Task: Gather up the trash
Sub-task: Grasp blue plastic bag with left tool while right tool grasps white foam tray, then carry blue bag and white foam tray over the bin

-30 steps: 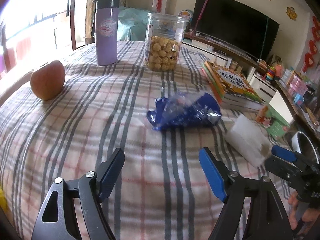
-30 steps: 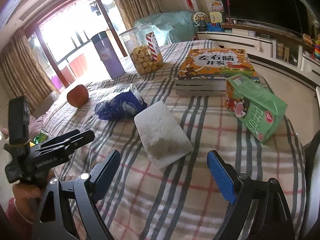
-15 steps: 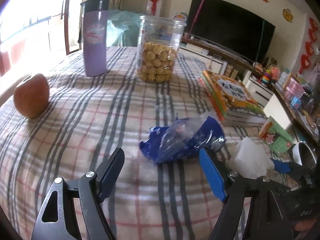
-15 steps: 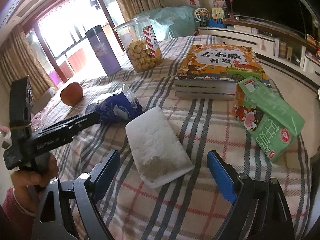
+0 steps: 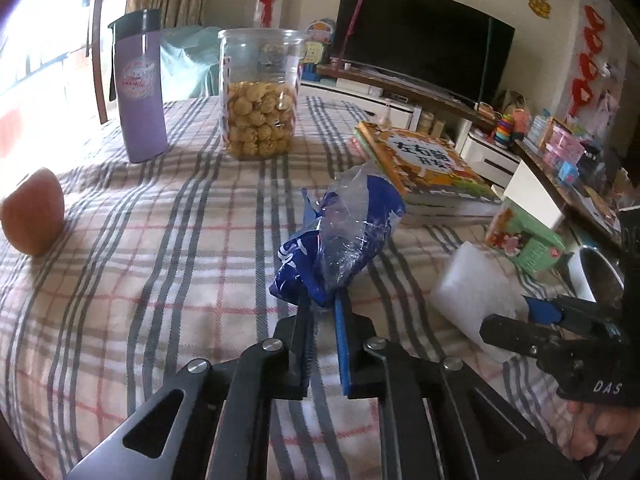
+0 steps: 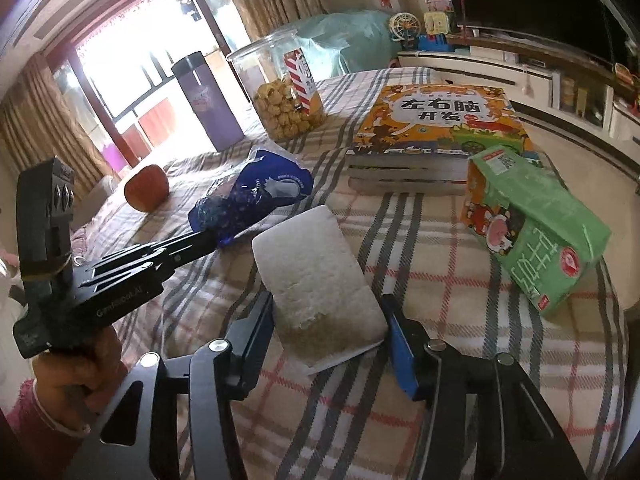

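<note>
while left fingers [image 5: 304,320] pinch the blue wrapper [image 5: 340,236], right fingers [image 6: 400,344] flank the white pad [image 6: 316,280].

Daylight from one side, strong fisheye bending in both views

The window [image 6: 132,80] is the light source and it is overexposed to white; in the left wrist view the same glare washes out the upper left corner. The tablecloth [image 5: 140,240] near this side looks pale, and the apple [image 5: 32,212] throws a soft shadow. The television [image 5: 420,36] stays dark, almost without reflection. Straight lines curve toward the edges, and the corners are black from the lens. The wrapper [image 5: 344,236] shows small shiny highlights. Both views are sharp, with little blur.
</note>
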The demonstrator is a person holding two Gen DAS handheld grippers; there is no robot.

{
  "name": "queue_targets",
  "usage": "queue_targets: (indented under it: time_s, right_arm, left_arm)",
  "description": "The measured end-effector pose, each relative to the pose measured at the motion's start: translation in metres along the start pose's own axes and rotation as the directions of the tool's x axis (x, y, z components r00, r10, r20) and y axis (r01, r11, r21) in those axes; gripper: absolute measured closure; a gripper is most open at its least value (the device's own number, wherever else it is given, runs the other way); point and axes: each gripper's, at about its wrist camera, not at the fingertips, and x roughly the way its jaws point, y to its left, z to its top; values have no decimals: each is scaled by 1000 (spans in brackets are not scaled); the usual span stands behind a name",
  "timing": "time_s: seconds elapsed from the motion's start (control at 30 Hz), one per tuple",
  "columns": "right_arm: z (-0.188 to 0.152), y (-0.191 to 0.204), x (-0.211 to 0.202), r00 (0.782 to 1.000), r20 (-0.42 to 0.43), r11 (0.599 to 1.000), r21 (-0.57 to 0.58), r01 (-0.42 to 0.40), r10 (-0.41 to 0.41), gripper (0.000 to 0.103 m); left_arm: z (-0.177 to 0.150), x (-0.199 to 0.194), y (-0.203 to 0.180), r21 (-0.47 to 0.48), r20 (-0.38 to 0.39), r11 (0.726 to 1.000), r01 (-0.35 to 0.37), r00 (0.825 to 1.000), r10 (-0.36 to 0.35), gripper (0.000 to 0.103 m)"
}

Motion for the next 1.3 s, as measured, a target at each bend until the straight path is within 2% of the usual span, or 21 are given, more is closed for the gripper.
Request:
queue_targets:
  time_s: [0.57,0.93,1.3]
  right_arm:
    - [-43,-11,-61,999,51,996,85,-22,18,50]
    - [-76,-28,-100,996,88,988,153,-18,5,50]
    - [-104,-52,-141,991,133,978,208,1,-30,50]
  left_arm:
    - [-58,-78,-33,-97,2,994,53,999,-53,96]
    - [-85,-110,-74,-56,-10,993,108,994,-109,96]
    - [-93,-113,-109,-19,-36,987,162,986,-162,96]
